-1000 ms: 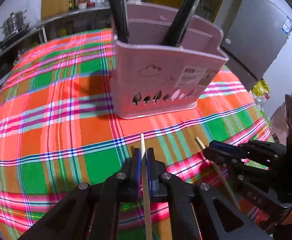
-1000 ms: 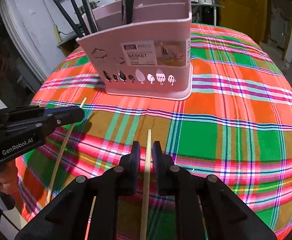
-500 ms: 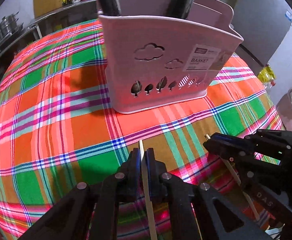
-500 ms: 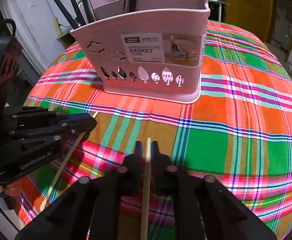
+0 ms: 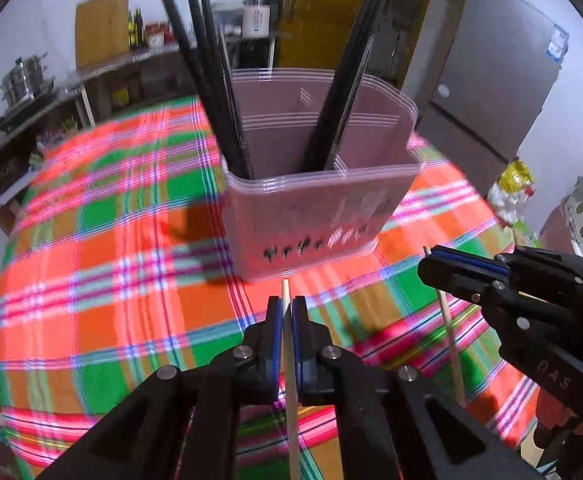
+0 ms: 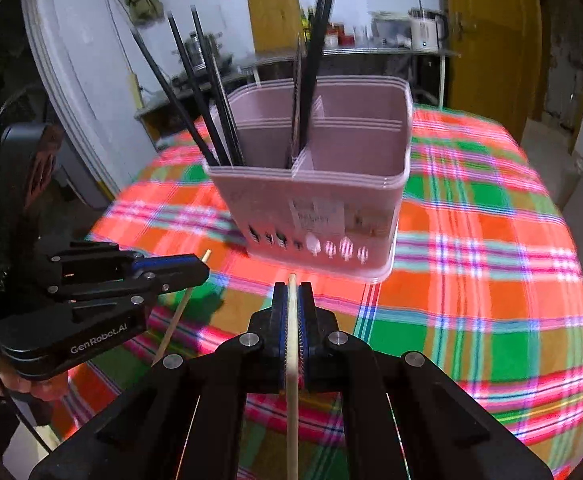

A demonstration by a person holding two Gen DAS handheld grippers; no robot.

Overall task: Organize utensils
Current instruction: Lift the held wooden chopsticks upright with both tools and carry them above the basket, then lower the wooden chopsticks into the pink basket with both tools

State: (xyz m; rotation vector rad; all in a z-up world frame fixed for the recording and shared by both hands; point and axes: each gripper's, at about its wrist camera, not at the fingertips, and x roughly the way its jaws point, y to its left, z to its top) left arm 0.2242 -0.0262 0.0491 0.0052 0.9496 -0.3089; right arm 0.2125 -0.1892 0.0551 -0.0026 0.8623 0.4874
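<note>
A pink divided utensil basket stands on the plaid-covered round table. Black chopsticks lean in its left compartment, and more black chopsticks in the middle one. My left gripper is shut on a pale wooden chopstick, lifted off the cloth in front of the basket. To its right, my right gripper is shut on a second wooden chopstick, at about the same height.
Behind the table a counter carries steel pots, bottles and a kettle. A grey fridge and a yellow door stand at the right. A person's hand holds the left gripper.
Both grippers rose off the table with their chopsticks, so the basket's open top now shows. The right jaws, slightly apart a second ago, closed onto their chopstick.
</note>
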